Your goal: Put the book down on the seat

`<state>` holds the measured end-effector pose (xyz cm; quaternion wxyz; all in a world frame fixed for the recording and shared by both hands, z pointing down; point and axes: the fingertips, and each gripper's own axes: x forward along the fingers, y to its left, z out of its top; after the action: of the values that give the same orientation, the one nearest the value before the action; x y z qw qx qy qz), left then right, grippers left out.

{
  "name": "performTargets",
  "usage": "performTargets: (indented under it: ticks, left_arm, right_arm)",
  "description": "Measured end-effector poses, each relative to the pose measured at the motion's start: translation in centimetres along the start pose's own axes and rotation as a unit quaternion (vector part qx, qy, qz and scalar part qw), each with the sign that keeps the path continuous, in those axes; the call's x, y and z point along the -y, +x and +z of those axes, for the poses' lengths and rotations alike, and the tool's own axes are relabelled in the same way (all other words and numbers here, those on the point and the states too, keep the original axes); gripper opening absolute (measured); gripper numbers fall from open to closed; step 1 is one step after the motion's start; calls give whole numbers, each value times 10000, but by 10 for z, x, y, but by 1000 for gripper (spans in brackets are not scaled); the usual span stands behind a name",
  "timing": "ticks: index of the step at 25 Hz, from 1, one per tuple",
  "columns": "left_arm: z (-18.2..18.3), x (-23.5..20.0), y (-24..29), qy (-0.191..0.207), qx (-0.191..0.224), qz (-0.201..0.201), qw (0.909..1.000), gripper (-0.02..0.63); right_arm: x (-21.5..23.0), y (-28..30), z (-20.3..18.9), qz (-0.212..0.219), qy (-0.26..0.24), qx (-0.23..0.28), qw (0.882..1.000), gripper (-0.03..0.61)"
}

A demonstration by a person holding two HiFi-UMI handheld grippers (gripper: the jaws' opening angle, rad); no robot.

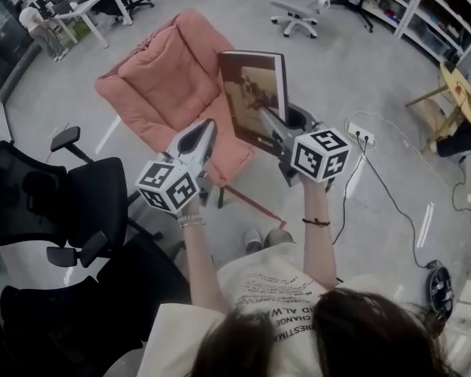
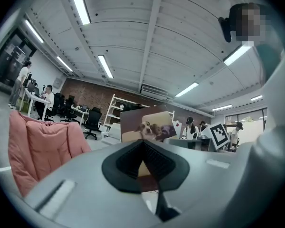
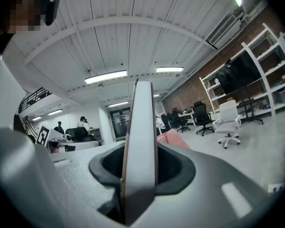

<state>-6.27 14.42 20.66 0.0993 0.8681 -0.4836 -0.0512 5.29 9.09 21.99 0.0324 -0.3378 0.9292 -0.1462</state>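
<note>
The right gripper (image 3: 138, 167) has its jaws clenched on the lower edge of the book (image 1: 253, 93). The gripper holds the book upright in the air, and a photograph shows on the cover. The left gripper (image 1: 206, 130) carries nothing, and its jaws stand slightly apart with only a narrow gap between them. It is level beside the right one and does not touch the book. Beyond both grippers is the seat (image 1: 165, 85), a pink cushioned chair on the grey floor (image 1: 361, 69), and nothing lies on its cushion. From the head view the book hangs by the chair's right side, clear of the padding. By my reading the pick-up is done. The last reach over the cushion, the lowering flat and the release are still left.
</note>
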Motion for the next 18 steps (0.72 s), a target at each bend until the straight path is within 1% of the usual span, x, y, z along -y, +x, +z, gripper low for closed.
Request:
performTargets:
  ticks: [2, 5, 9, 12, 18]
  left_arm:
    - [-1, -5, 4, -57, 7, 35, 10000, 0]
    - [-3, -13, 10, -40, -27, 116, 9999, 0]
    - [-2, -35, 29, -141, -13, 375, 9992, 0]
    - [3, -49, 47, -226, 57, 551, 9982, 0]
    - [7, -69, 86, -247, 133, 865, 9959, 0]
  right_arm:
    - [3, 6, -2, 29, -13, -74, 10000, 147]
    - [13, 16, -4, 75, 16, -114, 9999, 147]
    - [38, 42, 4, 202, 53, -200, 9996, 147]
    - [57, 61, 13, 358, 67, -271, 9990, 147]
    - [91, 98, 26, 692, -16, -438, 9966, 147]
